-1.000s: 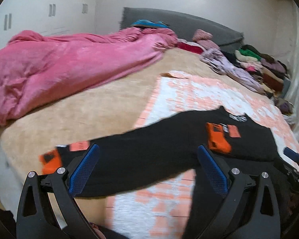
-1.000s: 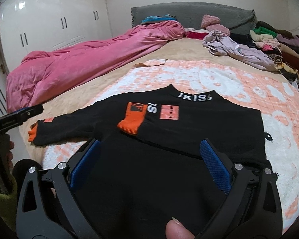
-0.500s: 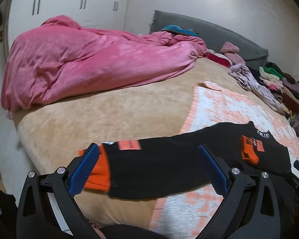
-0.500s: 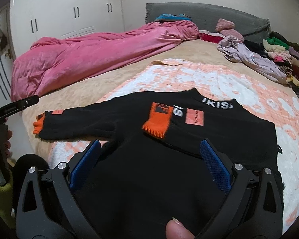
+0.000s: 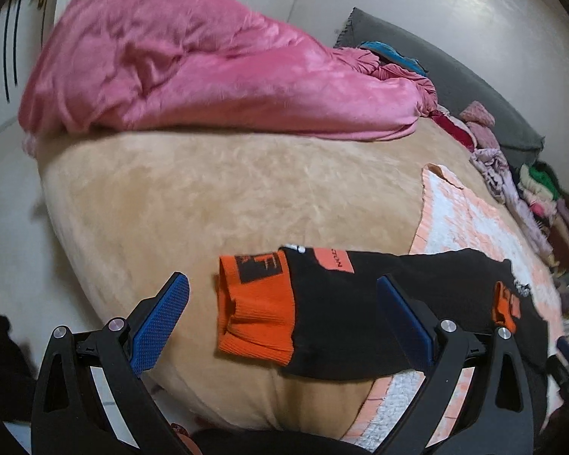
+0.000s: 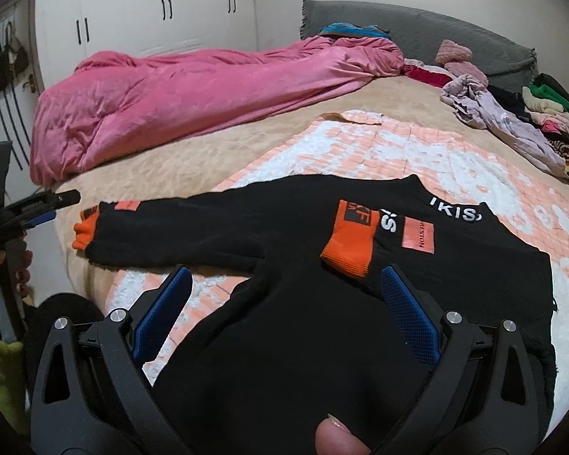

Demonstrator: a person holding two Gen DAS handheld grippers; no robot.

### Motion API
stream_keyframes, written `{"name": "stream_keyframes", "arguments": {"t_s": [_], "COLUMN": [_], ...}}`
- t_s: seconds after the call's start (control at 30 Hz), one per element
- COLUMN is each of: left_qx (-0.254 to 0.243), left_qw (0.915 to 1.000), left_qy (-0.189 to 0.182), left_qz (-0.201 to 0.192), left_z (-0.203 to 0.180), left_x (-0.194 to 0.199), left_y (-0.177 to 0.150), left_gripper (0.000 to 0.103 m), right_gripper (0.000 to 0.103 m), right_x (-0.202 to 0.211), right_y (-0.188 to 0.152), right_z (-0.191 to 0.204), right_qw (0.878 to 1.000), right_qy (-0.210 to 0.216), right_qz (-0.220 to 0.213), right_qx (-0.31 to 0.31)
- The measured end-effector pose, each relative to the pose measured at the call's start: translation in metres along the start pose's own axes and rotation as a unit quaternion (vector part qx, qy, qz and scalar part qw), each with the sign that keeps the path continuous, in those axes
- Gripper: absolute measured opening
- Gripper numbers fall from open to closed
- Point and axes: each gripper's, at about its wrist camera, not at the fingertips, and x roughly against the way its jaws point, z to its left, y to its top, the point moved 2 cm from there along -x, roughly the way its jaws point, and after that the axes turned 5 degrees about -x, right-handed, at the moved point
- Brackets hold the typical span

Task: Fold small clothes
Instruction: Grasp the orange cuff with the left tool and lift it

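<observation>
Under right gripper [image 6: 284, 314], sweater [image 6: 322, 265] hem hidden.

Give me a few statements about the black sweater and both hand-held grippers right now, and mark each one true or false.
1. The black sweater has one sleeve folded across its chest. True.
2. The left hand-held gripper is clamped on the orange cuff. False: its jaws stand open with the cuff in front of them.
3. The right hand-held gripper is open. True.
4. The pink blanket covers the sweater. False: it lies apart, further up the bed.
</observation>
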Motion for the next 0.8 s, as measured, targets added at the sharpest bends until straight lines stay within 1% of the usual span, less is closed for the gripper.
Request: {"name": "stream_keyframes", "arguments": {"t_s": [0.07, 0.17, 0.2, 0.27, 0.33, 0.43, 0.5, 0.53, 0.57, 0.6, 0.67, 0.73, 0.8], "left_qx": [0.022, 0.05, 0.057, 0.071, 0.074, 0.069, 0.064, 0.06, 0.057, 0.053, 0.045, 0.036, 0.035], "left_qw": [0.9993, 0.9973, 0.9966, 0.9952, 0.9941, 0.9928, 0.9925, 0.9929, 0.993, 0.9929, 0.9935, 0.9949, 0.9954], "left_qy": [-0.021, -0.037, -0.039, -0.031, -0.035, -0.036, -0.036, -0.036, -0.037, -0.044, -0.048, -0.059, -0.07], "left_qz": [0.022, 0.039, 0.046, 0.06, 0.071, 0.091, 0.097, 0.096, 0.096, 0.097, 0.093, 0.074, 0.055], "left_z": [0.007, 0.018, 0.021, 0.027, 0.029, 0.028, 0.025, 0.024, 0.023, 0.02, 0.017, 0.013, 0.007], "left_x": [-0.011, -0.022, -0.026, -0.034, -0.041, -0.054, -0.059, -0.061, -0.062, -0.063, -0.062, -0.055, -0.044], "left_y": [-0.002, -0.004, -0.005, -0.007, -0.008, -0.007, -0.004, -0.002, -0.001, 0.0, 0.001, 0.003, 0.005], "left_gripper": [0.098, 0.098, 0.098, 0.097, 0.096, 0.065, 0.063, 0.057, 0.044, 0.038, 0.02, 0.014, 0.012], "right_gripper": [0.094, 0.094, 0.094, 0.094, 0.094, 0.094, 0.094, 0.094, 0.094, 0.094, 0.094, 0.094, 0.094], "right_x": [0.0, -0.003, -0.003, -0.005, -0.006, -0.007, -0.007, -0.008, -0.008, -0.008, -0.008, -0.008, -0.006], "right_y": [-0.001, -0.003, -0.003, -0.004, -0.005, -0.007, -0.01, -0.011, -0.012, -0.012, -0.014, -0.014, -0.015], "right_z": [-0.001, -0.005, -0.006, -0.01, -0.012, -0.015, -0.018, -0.019, -0.021, -0.022, -0.024, -0.024, -0.028], "right_qw": [1.0, 1.0, 1.0, 1.0, 1.0, 1.0, 1.0, 1.0, 1.0, 0.999, 0.999, 0.999, 1.0], "right_qy": [-0.001, -0.003, -0.004, -0.004, -0.004, -0.004, -0.003, -0.003, -0.003, -0.002, -0.002, -0.002, -0.002], "right_qz": [-0.002, 0.002, 0.003, 0.004, 0.006, 0.007, 0.009, 0.009, 0.011, 0.013, 0.015, 0.015, 0.015], "right_qx": [0.0, -0.006, -0.007, -0.012, -0.016, -0.021, -0.024, -0.026, -0.028, -0.029, -0.03, -0.029, -0.028]}}
